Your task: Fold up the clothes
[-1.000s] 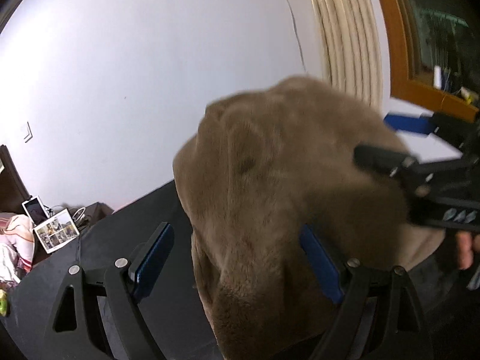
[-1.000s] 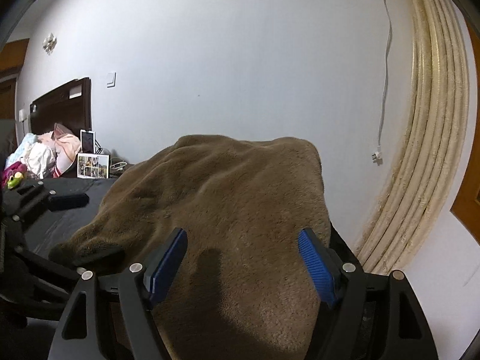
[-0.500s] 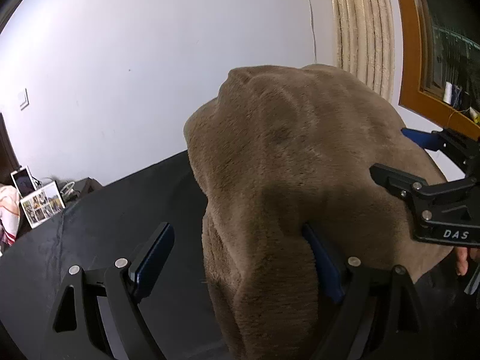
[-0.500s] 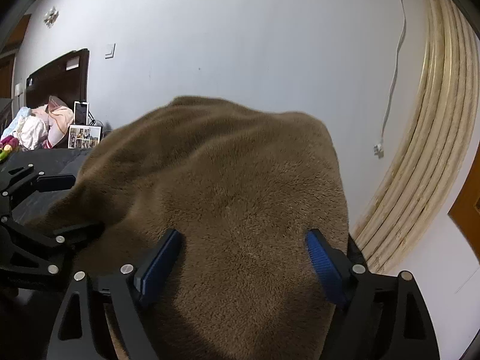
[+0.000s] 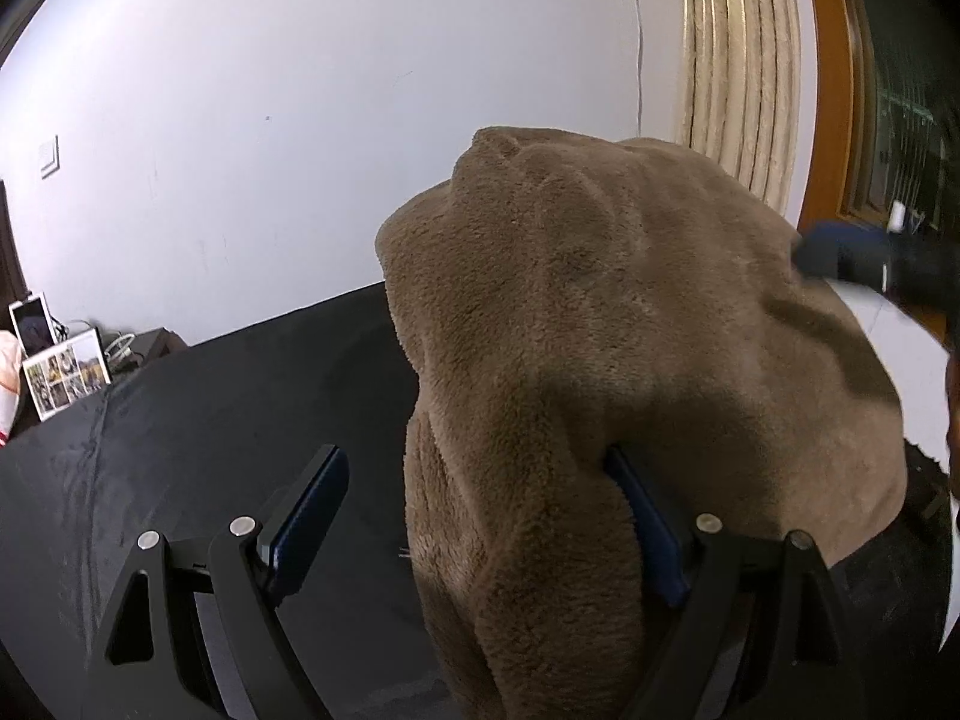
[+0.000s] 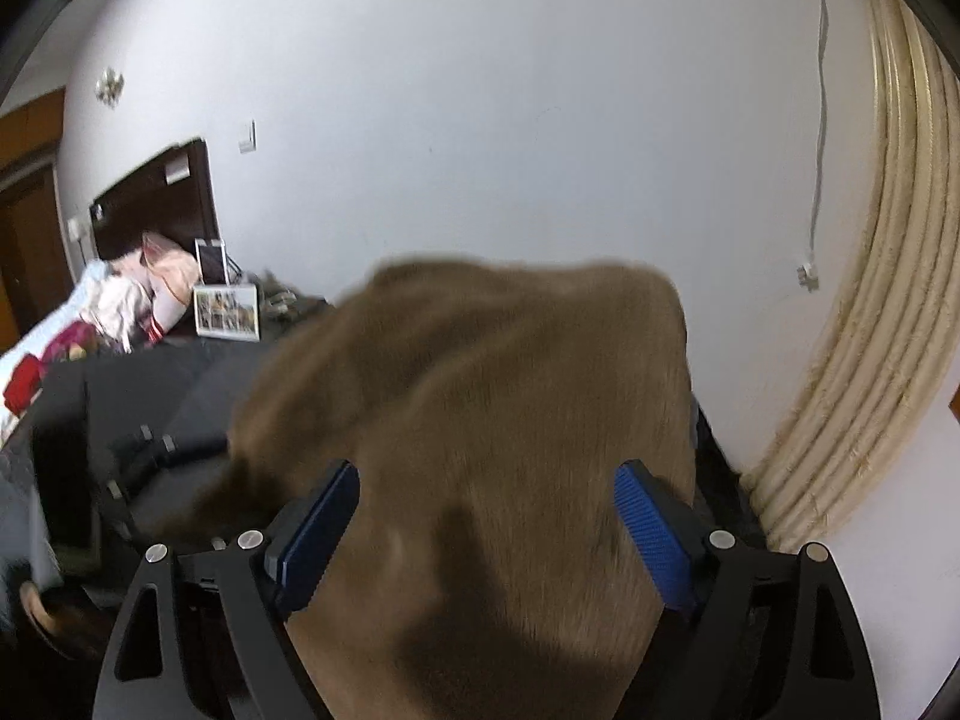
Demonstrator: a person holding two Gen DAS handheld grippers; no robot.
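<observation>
While both jaws stand wide apart, the brown fleece garment point(image 5: 630, 324) drapes over the left gripper point(image 5: 474, 516) and right gripper point(image 6: 486, 516), bunched above the black bedsheet point(image 5: 198, 420), gripped by neither.

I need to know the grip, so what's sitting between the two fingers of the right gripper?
In the right wrist view, the brown fleece garment fills the gap between the open right gripper's blue fingers.
</observation>
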